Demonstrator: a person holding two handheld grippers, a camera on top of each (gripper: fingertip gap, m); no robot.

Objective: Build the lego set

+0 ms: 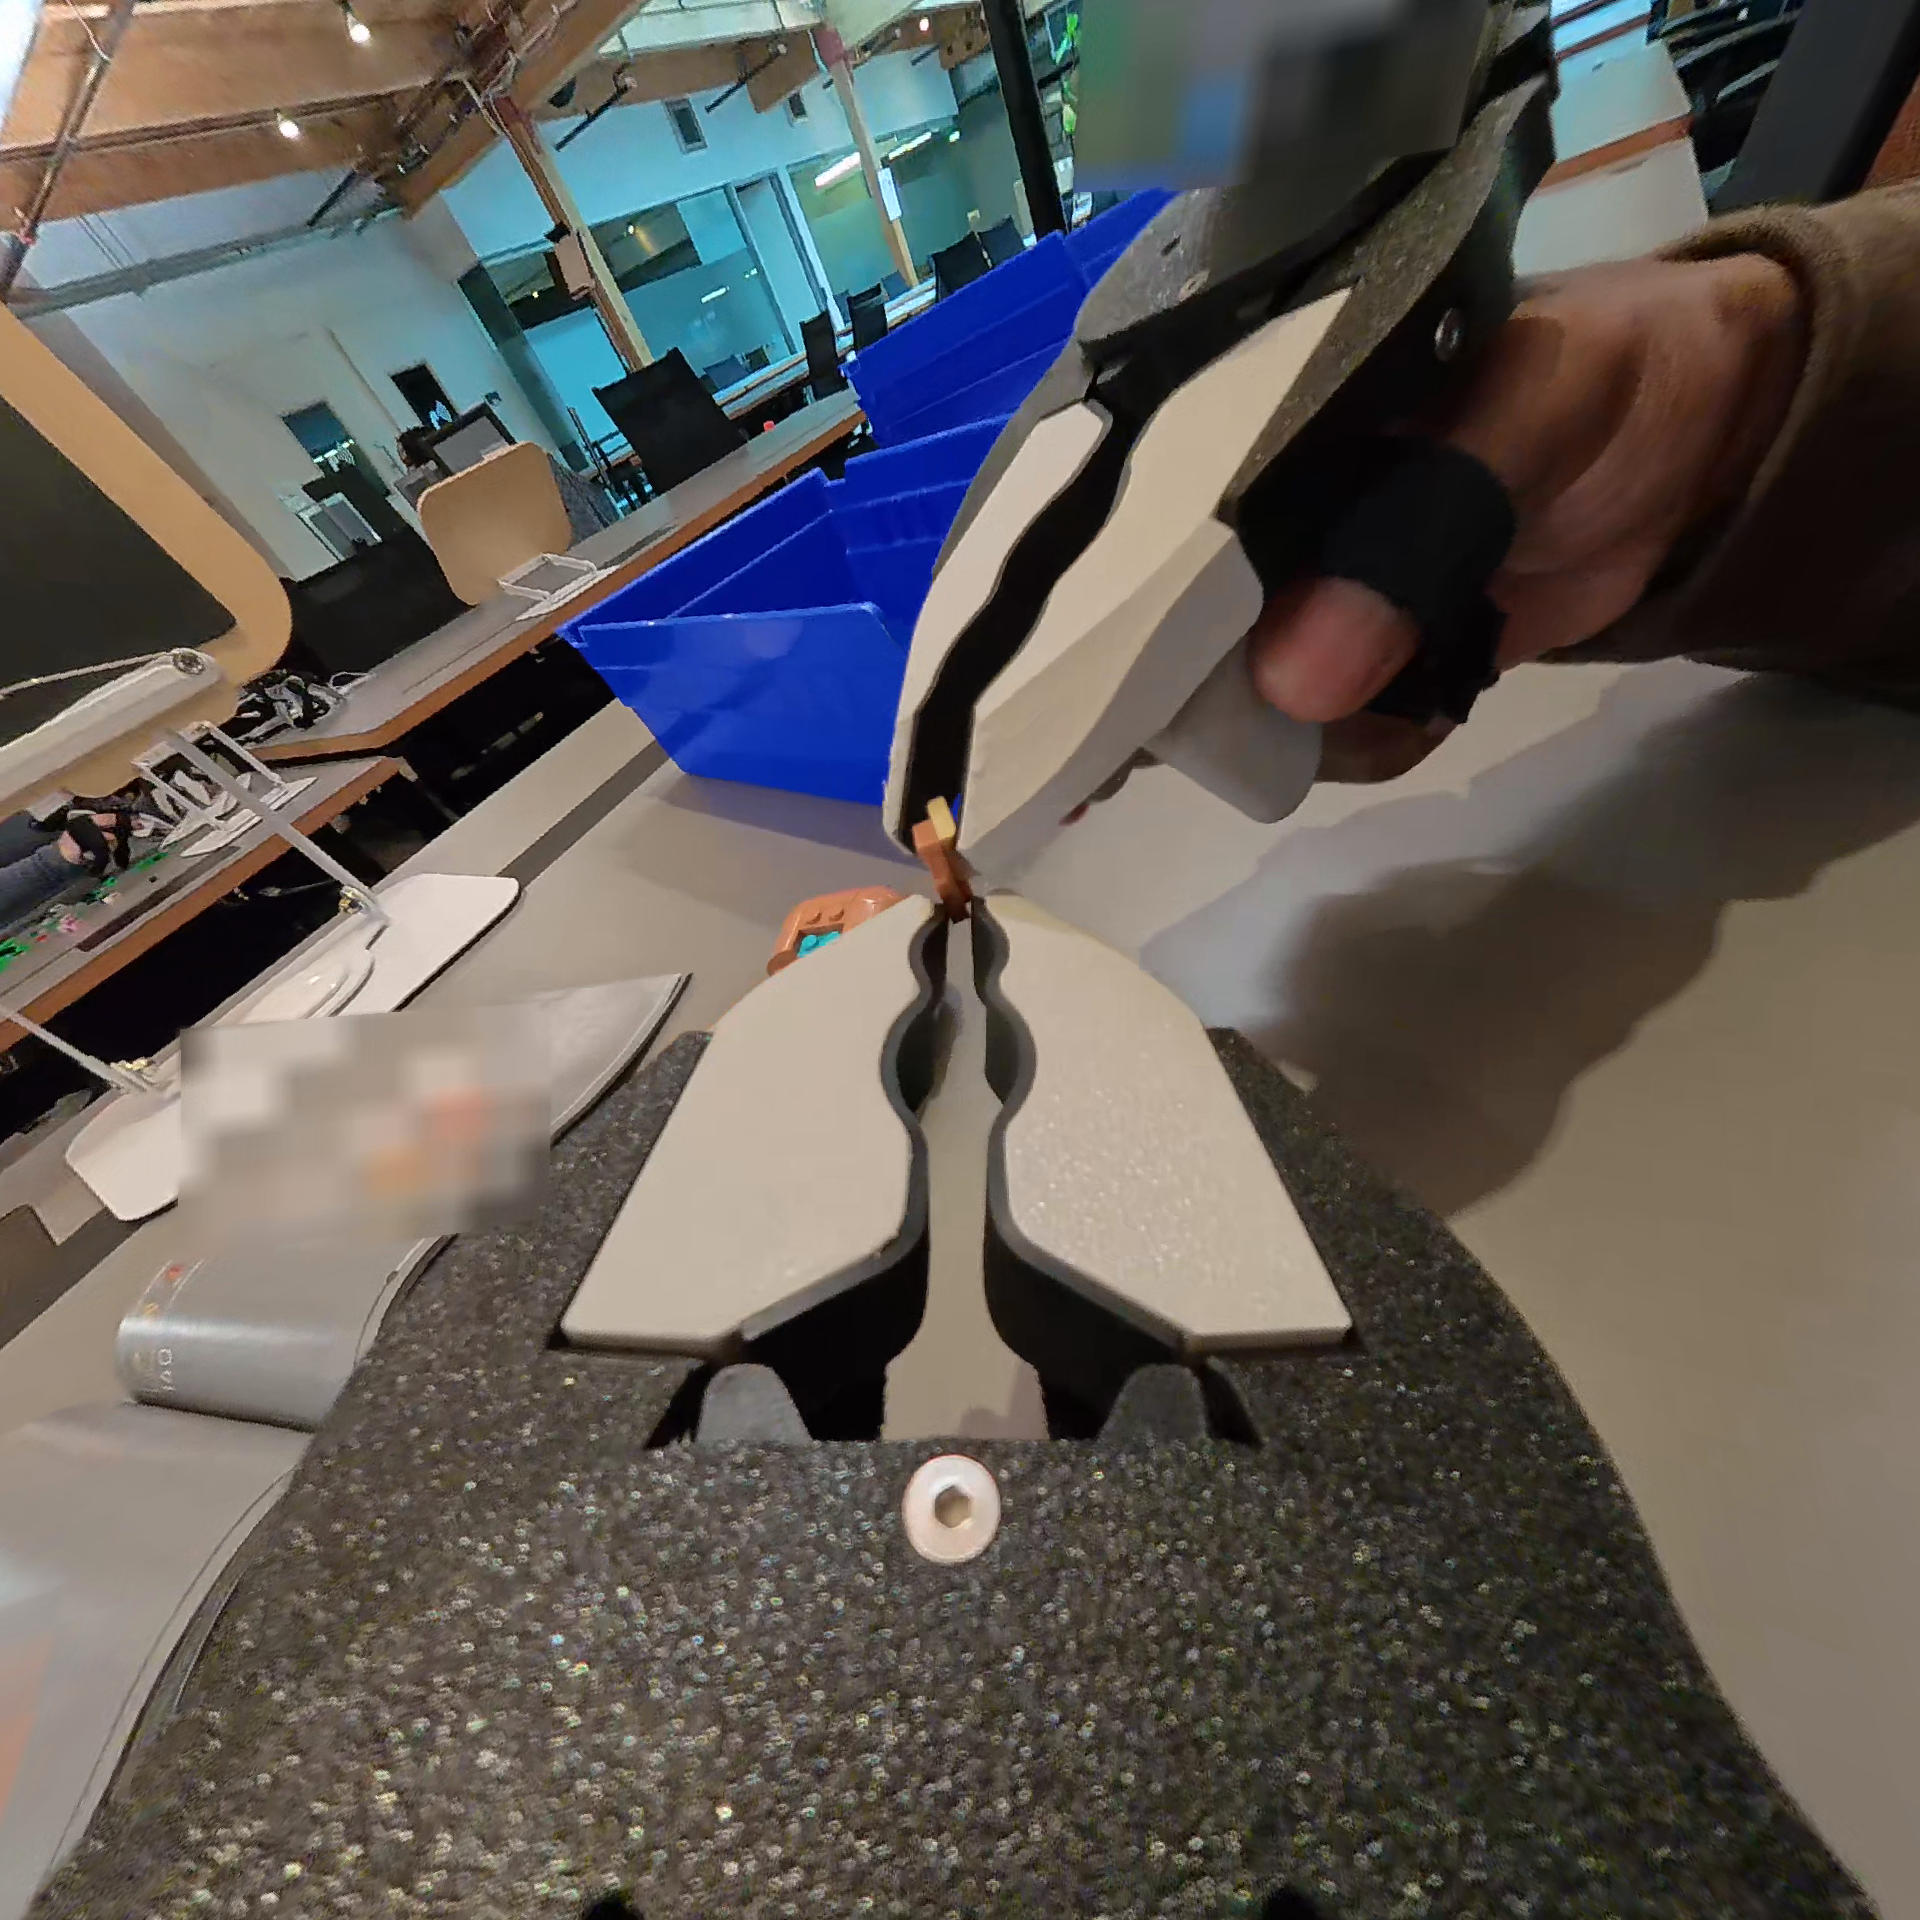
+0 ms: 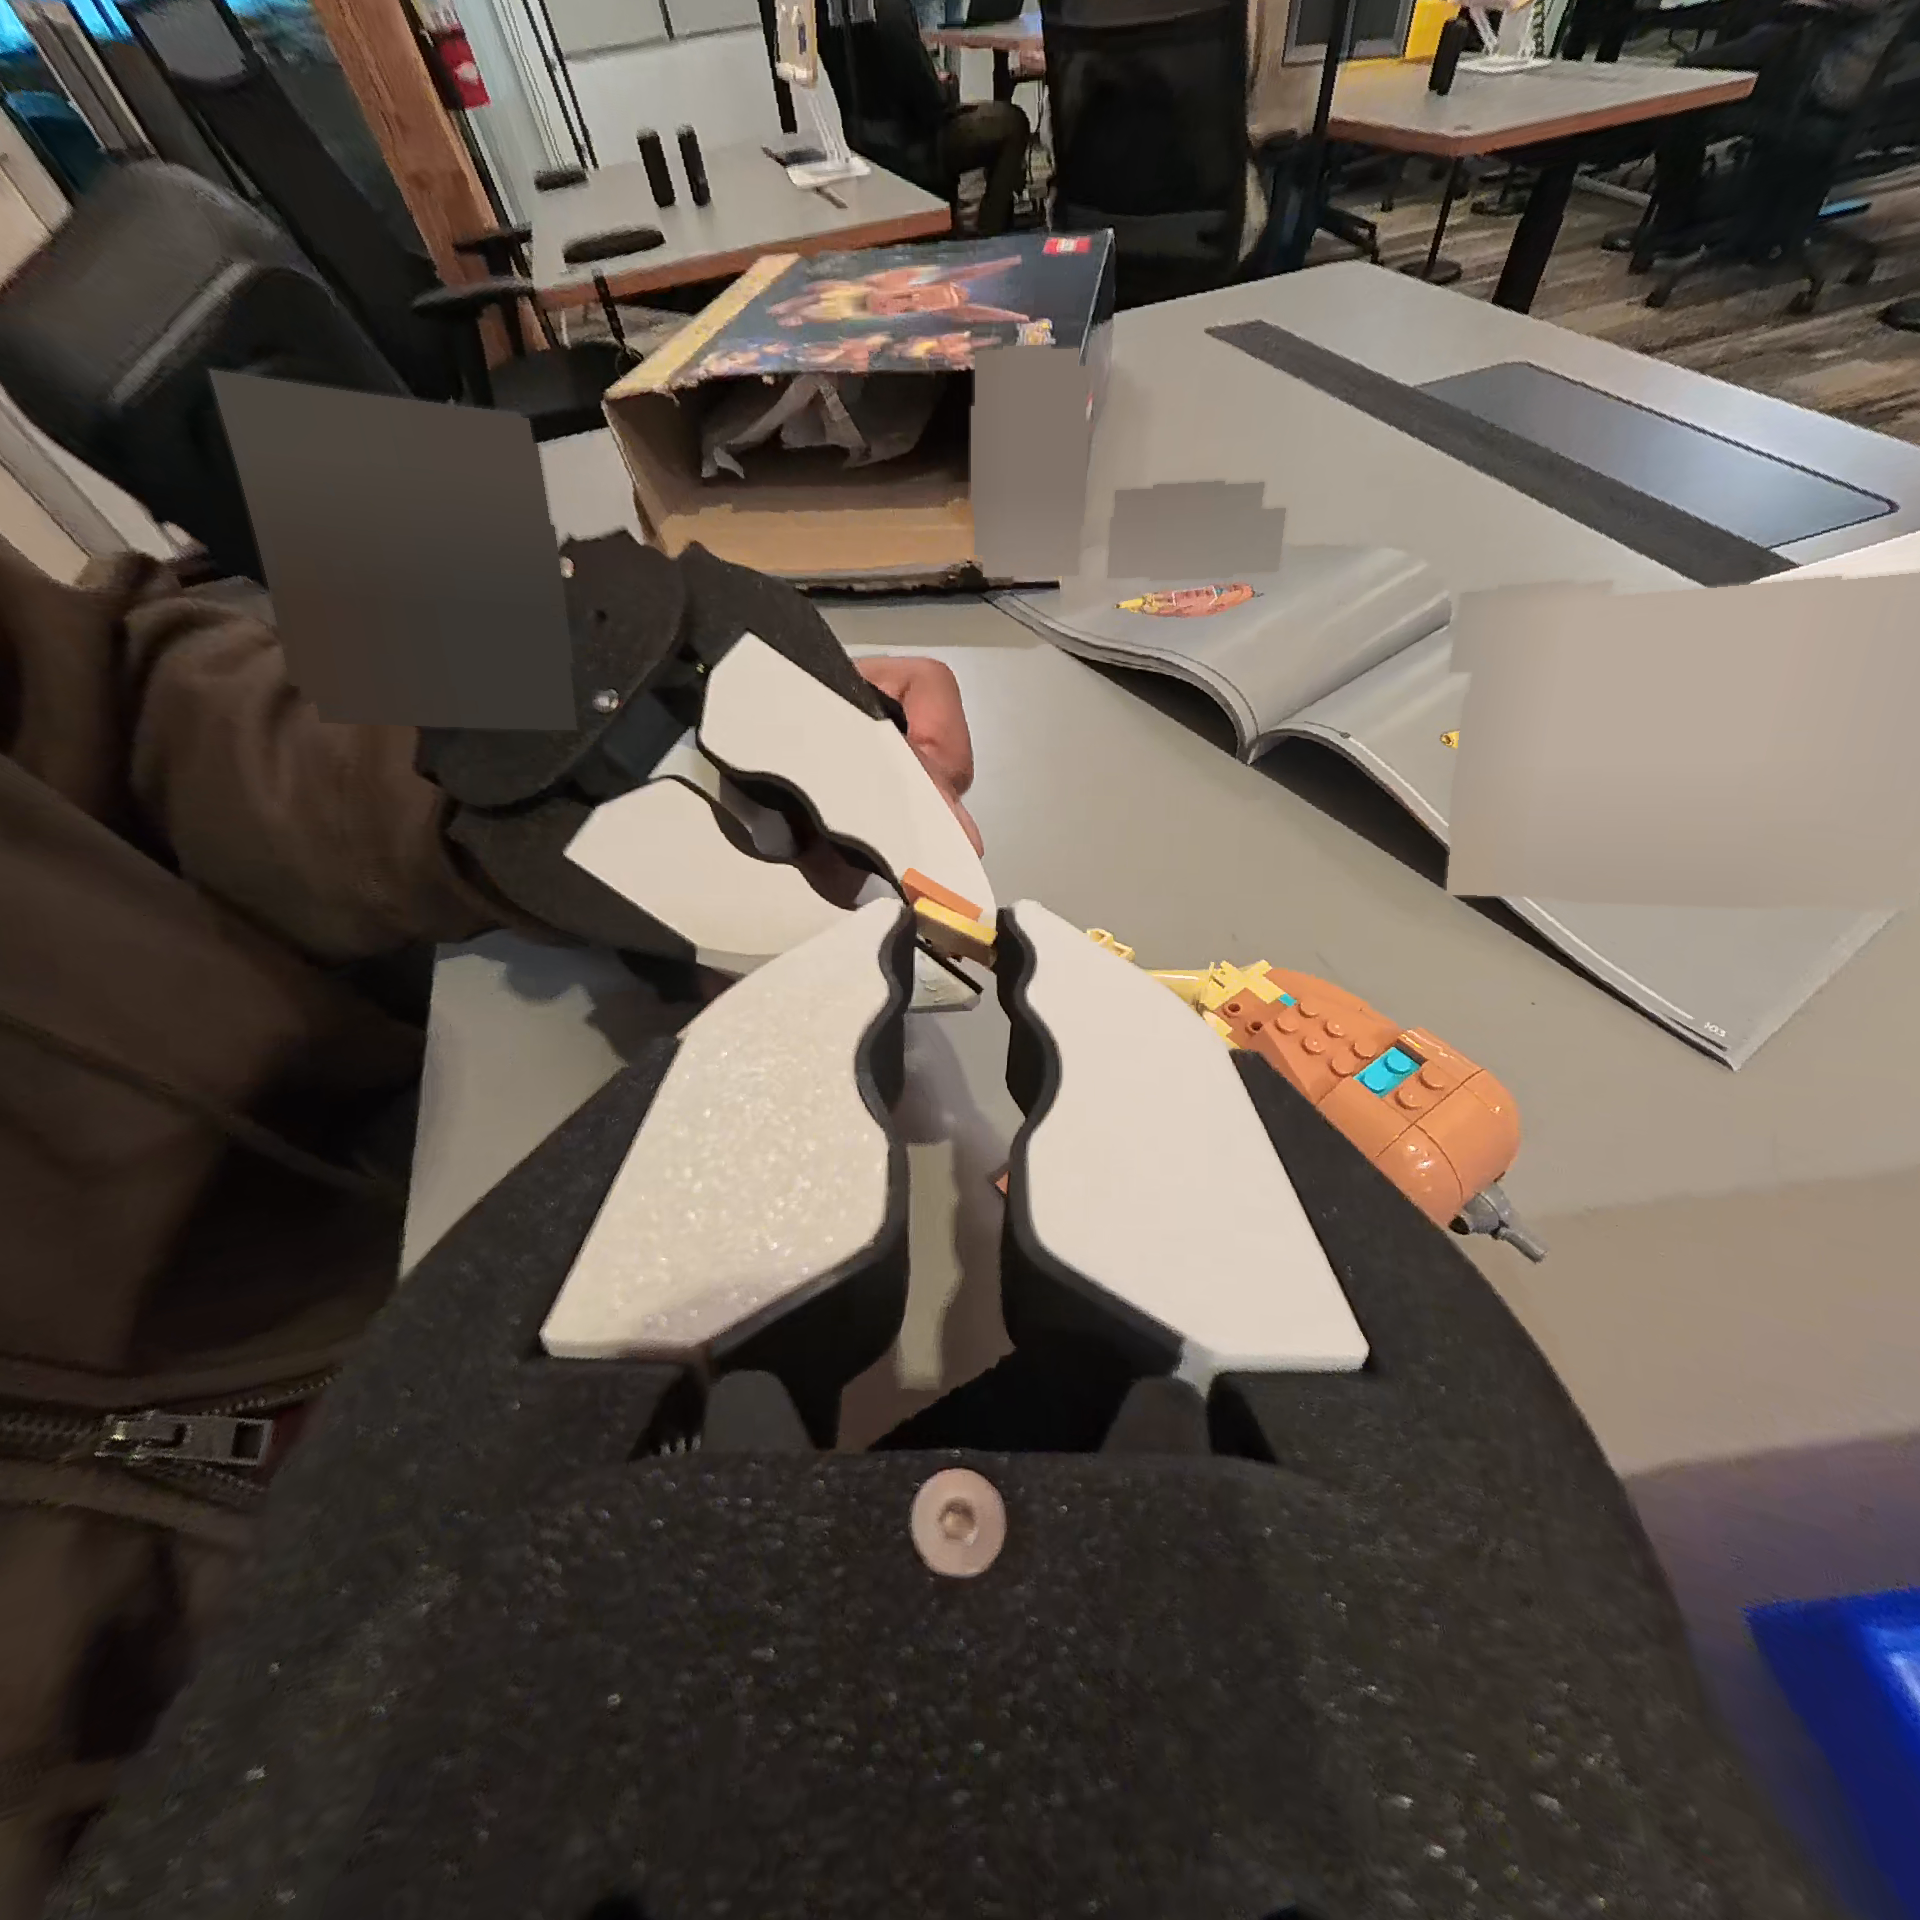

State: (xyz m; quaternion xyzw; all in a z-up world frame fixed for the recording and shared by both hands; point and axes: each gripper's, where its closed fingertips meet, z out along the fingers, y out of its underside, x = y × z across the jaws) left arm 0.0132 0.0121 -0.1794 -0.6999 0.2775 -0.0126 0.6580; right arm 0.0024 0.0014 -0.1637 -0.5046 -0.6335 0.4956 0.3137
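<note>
My left gripper [image 1: 956,914] is shut on a small brown Lego piece [image 1: 951,878], held above the grey table. My right gripper [image 1: 940,836] comes in from the upper right, shut on a small tan piece [image 1: 940,812] that touches the brown one. In the right wrist view my right gripper [image 2: 954,920] pinches the tan piece [image 2: 956,932], tip to tip with the left gripper [image 2: 930,899] and its brown piece [image 2: 935,888]. The partly built orange model [image 2: 1382,1091] lies on the table to the right; it also shows just beyond my left fingertips [image 1: 831,925].
Blue bins [image 1: 769,665] stand along the far side of the table [image 1: 1558,1039]. An opened Lego box [image 2: 862,416] and an open instruction booklet [image 2: 1299,665] lie beyond the model. A grey cylinder [image 1: 229,1351] lies at the left. A person's sleeve [image 2: 208,935] fills the left. Only a small space, under 4 cm, lies between the two pairs of fingers.
</note>
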